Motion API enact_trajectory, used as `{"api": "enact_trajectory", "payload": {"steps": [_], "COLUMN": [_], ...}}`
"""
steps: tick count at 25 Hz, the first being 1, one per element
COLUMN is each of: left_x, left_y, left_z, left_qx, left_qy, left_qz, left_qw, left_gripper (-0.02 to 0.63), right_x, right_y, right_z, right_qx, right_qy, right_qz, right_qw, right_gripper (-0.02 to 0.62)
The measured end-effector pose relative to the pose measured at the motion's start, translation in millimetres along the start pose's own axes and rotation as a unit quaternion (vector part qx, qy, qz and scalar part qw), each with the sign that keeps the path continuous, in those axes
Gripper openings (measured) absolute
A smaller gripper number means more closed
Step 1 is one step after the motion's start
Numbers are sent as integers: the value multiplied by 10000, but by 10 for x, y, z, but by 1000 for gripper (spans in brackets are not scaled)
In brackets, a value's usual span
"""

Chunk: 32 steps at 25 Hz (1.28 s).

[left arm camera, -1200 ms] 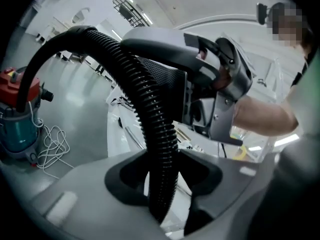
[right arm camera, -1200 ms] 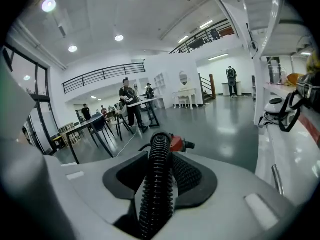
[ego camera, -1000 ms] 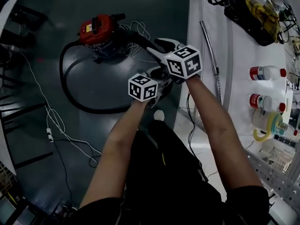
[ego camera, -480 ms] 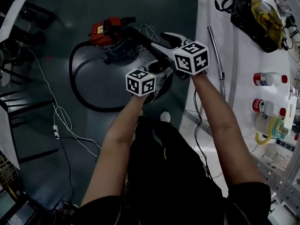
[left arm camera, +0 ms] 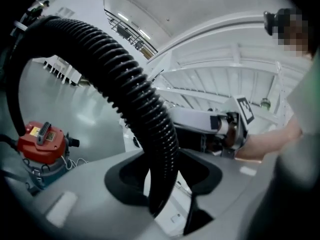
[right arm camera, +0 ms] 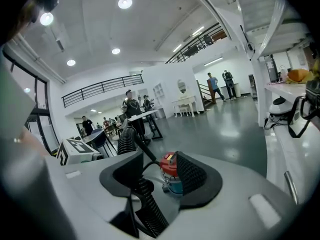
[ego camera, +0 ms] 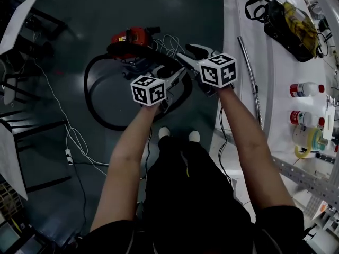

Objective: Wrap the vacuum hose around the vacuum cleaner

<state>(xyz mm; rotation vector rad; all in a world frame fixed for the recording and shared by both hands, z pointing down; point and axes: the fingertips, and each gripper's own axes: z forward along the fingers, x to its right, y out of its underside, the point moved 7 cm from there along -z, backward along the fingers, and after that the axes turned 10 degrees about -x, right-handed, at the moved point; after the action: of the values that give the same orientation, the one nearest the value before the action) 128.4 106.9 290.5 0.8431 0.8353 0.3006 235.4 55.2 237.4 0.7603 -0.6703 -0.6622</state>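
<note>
The red-topped vacuum cleaner (ego camera: pixel 133 38) stands on the dark floor ahead. Its black ribbed hose (ego camera: pixel 91 97) loops out to the left and back up to both grippers. My left gripper (ego camera: pixel 170 74) is shut on the hose (left arm camera: pixel 135 94), which arcs up and left over the vacuum cleaner (left arm camera: pixel 42 141). My right gripper (ego camera: pixel 188 54) sits just right of it, further along the hose. Its jaws have just been closing, but the hose (right arm camera: pixel 147 209) lies against the left pad only. Through the gap beside it the vacuum cleaner (right arm camera: pixel 169 170) shows, so the right gripper (right arm camera: pixel 155 176) is open around the hose.
A white table (ego camera: pixel 238 120) runs along the right with a metal tube (ego camera: pixel 249 73), a black bag (ego camera: pixel 288 20) and bottles (ego camera: pixel 304 90). A white cable (ego camera: pixel 69 142) trails on the floor at left, near black chair frames (ego camera: pixel 21 120). My feet (ego camera: pixel 164 133) are below the grippers.
Both grippers have moved closer to the vacuum cleaner, the left one further and upward, carrying the hose. The hose loop on the floor has drawn in.
</note>
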Motion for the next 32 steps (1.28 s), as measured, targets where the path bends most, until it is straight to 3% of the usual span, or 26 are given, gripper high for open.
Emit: {"api": "enact_trajectory", "payload": {"steps": [7,20,28,32], "left_x": [-313,-1095,-1203,-1234], "left_y": [-282,-731,-1097,-1283], "left_z": [-474,-1441,-1740,-1728], "left_qx": [177,622,924,1026], "left_qy": [-129,-1042,-1090,-1017], "left_qz": [-67,-388,-327,-400], "left_qw": [9997,9919,9892,9887], "left_gripper": [181,181,181,181], "right_x": [-323,-855,-1115,-1086], "right_y": [-264,-622,-656,-710], "right_z": [350,1002,1409,1651], "right_qx": [63,-134,-412,-654], "right_qy": [-145,-424,-765,-492], "right_qz": [-100,-459,-926,-1447], "right_qw": [9998,9980,9919,9861], "right_gripper": [202,186,241,267]}}
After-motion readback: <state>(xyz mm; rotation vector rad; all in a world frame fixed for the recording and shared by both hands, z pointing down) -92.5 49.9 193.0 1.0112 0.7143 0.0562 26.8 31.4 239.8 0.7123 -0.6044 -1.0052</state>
